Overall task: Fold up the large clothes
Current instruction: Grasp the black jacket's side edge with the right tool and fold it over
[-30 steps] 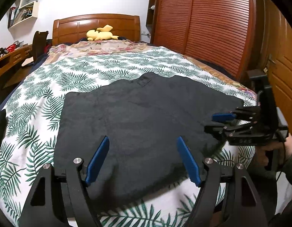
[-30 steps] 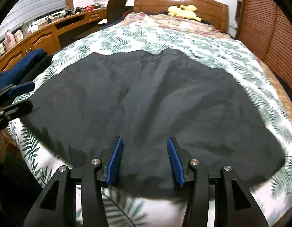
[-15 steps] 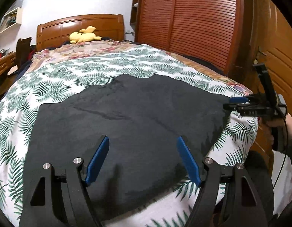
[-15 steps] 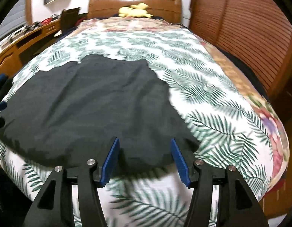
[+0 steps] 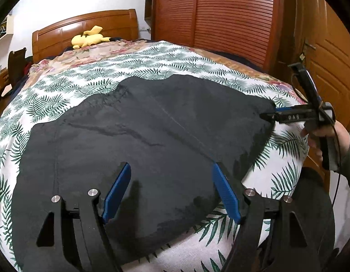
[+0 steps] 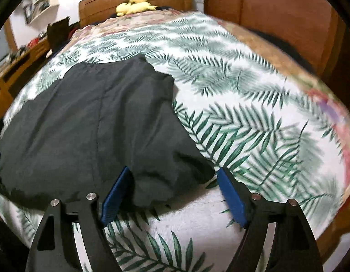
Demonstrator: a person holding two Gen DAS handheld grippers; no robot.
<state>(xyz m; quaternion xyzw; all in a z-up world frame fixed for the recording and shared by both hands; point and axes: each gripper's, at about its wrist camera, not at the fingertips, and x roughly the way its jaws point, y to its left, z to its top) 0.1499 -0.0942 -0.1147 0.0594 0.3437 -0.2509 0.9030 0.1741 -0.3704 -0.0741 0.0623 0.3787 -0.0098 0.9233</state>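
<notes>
A large dark garment point(image 5: 138, 140) lies spread flat on the bed point(image 5: 88, 83), over a white cover printed with green fern leaves.

In the left wrist view, the left gripper point(image 5: 171, 190) has its blue-padded fingers point(image 5: 117, 189) spread wide, with nothing between them; they stand over the near edge of the cloth at 6 o'clock. The right gripper point(image 5: 269, 114) shows at 3 o'clock, held in the person's right hand point(image 5: 322, 136), its tips at the garment's far right corner. From this side angle I cannot tell how wide it stands.

The right wrist view settles that: the right gripper point(image 6: 172, 190) is wide open too, gripping nothing, the garment's point(image 6: 95, 124) rounded corner lying between the two fingers point(image 6: 231, 195). The cloth fills the frame from 6 to 10 o'clock, and bare fern cover takes the right half.

At 12 o'clock a yellow plush toy point(image 5: 89, 38) rests by the wooden headboard point(image 5: 84, 29). A louvred wooden wardrobe point(image 5: 231, 18) stands at 1 o'clock.
</notes>
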